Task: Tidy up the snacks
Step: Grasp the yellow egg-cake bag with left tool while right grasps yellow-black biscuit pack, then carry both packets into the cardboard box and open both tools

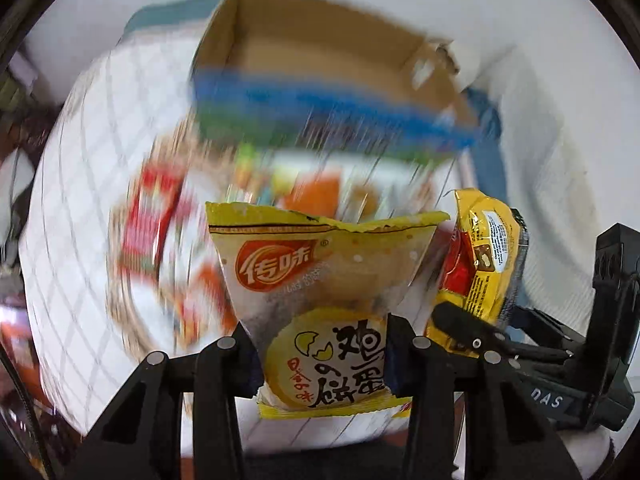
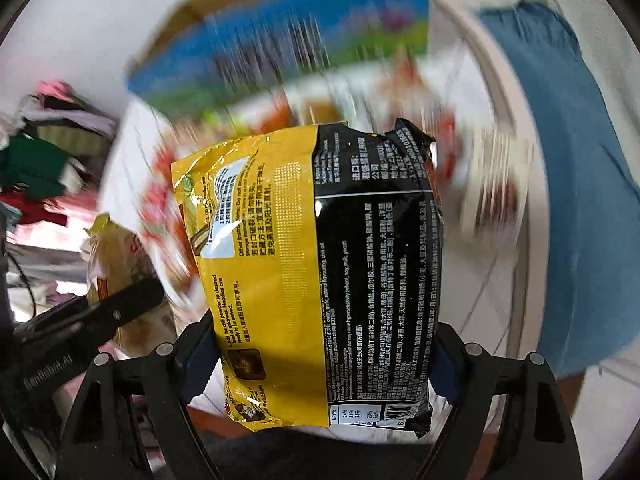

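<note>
Beyond both my tongs stands the open cardboard box (image 1: 320, 60), empty as far as I can see into it, with a blue and green printed side facing me; it is the landmark here. It sits on a white desk (image 1: 80, 168) with a faint grid pattern. On the near side of the box a heap of loose snacks (image 1: 168, 232) lies on the desk, too blurred to tell apart, mostly red, orange and white wrappers.

My right tongs (image 2: 320, 364) are clamped on a noodle pack (image 2: 312, 272), yellow and black, held by its lower part with its top end pointing toward the box. The pack is up off the desk, on the near side of the heap.

My left tongs (image 1: 320, 356) are clamped on an egg-cake packet (image 1: 320, 304), a small yellow pouch, pinched at its lower part and upright, also clear of the desk and short of the box. The two packs hang side by side, near each other but apart.

I judge the step to be the carry: both snacks are picked and need to go into the box. Next I should bring each pack over the box's near wall and above the opening, lower it inside, then open the tongs, keeping the two hands from crowding each other at the rim.
</note>
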A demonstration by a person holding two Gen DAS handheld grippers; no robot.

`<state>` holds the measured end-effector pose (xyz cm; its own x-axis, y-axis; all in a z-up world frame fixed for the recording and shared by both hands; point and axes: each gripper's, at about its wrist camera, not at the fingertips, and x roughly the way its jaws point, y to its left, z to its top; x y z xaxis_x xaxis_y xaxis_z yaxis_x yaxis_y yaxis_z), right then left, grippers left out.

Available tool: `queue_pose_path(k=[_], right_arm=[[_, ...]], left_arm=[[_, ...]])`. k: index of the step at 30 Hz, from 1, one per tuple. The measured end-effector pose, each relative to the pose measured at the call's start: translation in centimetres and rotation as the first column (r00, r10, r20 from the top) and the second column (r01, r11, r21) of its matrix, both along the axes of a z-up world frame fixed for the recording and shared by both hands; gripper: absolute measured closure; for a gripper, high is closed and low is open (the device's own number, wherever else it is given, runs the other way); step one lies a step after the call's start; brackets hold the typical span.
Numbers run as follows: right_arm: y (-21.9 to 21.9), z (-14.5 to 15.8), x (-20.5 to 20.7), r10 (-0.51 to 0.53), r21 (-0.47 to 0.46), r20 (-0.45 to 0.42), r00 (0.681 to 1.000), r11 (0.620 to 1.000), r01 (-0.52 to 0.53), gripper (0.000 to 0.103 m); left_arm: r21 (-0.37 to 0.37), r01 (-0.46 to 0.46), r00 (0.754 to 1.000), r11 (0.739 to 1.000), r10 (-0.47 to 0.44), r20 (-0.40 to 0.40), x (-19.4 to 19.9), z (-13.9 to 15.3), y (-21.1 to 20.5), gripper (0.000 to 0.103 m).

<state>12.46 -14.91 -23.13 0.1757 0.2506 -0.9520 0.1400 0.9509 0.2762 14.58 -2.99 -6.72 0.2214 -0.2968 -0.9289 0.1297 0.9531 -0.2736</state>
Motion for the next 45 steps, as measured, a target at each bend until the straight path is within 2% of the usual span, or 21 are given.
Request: queue_pose_path(k=[1,2,4,6,8,11,13,15,19,24,26,27,28,30,36,45], right_arm=[[-0.9,1.9,1.8,0.004,0.016,0.029,1.000,1.000,-0.004,0.016],[-1.1,2.9,3.1,0.007,0.022,0.056,0.998,1.000,-0.008,0.015],[-1.7,5.6,6.9,0.026,0.016,0.118,0.993,0.999,-0.028,0.015],[-1.6,6.5,10.9,0.037,-0.013,0.163,0.986,0.999,-0.035,0.015],[-1.6,6.6,15.5,0.039,-0.041,0.176,0.984,0.999,-0.033,0.015],[-1.0,4.6,21.2,0.047,-0.063,0.149,0.988,0.997,-0.038,0.015],[-1.2,2.8,25.5,0.058,-0.067,0.102,0.993,0.996,-0.051,0.015],[-2.4,2.1,28.6,0.068,-0.078,0.067,0.995,0.995,-0.063,0.015],[-3.9,-2.2,37.1,0.084,-0.097,-0.004,0.996,0.992,-0.084,0.015],[-4.2,-4.7,39.6,0.088,-0.092,-0.065,0.994,0.991,-0.094,0.015],[-4.6,-6.1,40.4,0.091,-0.067,-0.097,0.991,0.993,-0.098,0.015],[-4.8,-6.6,40.7,0.088,-0.057,-0.108,0.990,0.994,-0.094,0.014],[-4.8,-6.7,40.6,0.088,-0.053,-0.116,0.989,0.994,-0.095,0.012],[-5.0,-7.0,41.0,0.090,-0.042,-0.118,0.989,0.995,-0.095,0.004],[-5.2,-5.9,40.7,0.106,-0.084,-0.093,0.990,0.990,-0.114,0.003],[-5.4,-1.4,36.1,0.077,-0.123,-0.031,0.997,0.989,-0.080,0.003]], left_arm=[[-0.011,0.003,1.000,1.000,-0.003,0.020,2.7,0.9,0.3,0.062],[-0.008,0.005,1.000,1.000,-0.005,0.030,5.8,0.3,-1.2,0.062],[0.004,0.003,0.998,1.000,-0.003,0.065,10.9,1.2,-2.5,0.062],[0.016,-0.012,0.998,1.000,0.010,0.066,14.5,1.5,-2.8,0.062],[0.016,-0.027,0.999,1.000,0.026,0.025,19.4,0.3,-2.9,0.062],[0.042,-0.038,0.999,0.998,0.039,-0.027,23.9,-2.7,-2.9,0.062],[0.067,-0.036,0.997,0.997,0.040,-0.063,26.9,-4.8,-3.0,0.062],[0.083,-0.042,0.995,0.996,0.050,-0.092,29.5,-6.1,-3.4,0.062],[0.100,-0.036,0.989,0.994,0.050,-0.139,32.6,-8.2,-4.2,0.062],[0.145,-0.017,0.985,0.989,0.041,-0.169,34.7,-9.6,-4.8,0.062],[0.169,-0.011,0.985,0.986,0.040,-0.170,35.1,-10.0,-5.1,0.058],[0.167,-0.002,0.986,0.986,0.030,-0.164,35.2,-10.1,-5.3,0.048],[0.168,0.009,0.987,0.986,0.019,-0.161,35.2,-10.1,-5.5,0.028],[0.177,0.018,0.989,0.984,0.008,-0.146,35.0,-9.9,-5.7,0.009],[0.167,-0.005,0.992,0.986,0.025,-0.121,34.4,-9.6,-5.6,0.009],[0.163,-0.061,0.998,0.985,0.064,-0.011,30.1,-6.5,-4.7,0.009]])
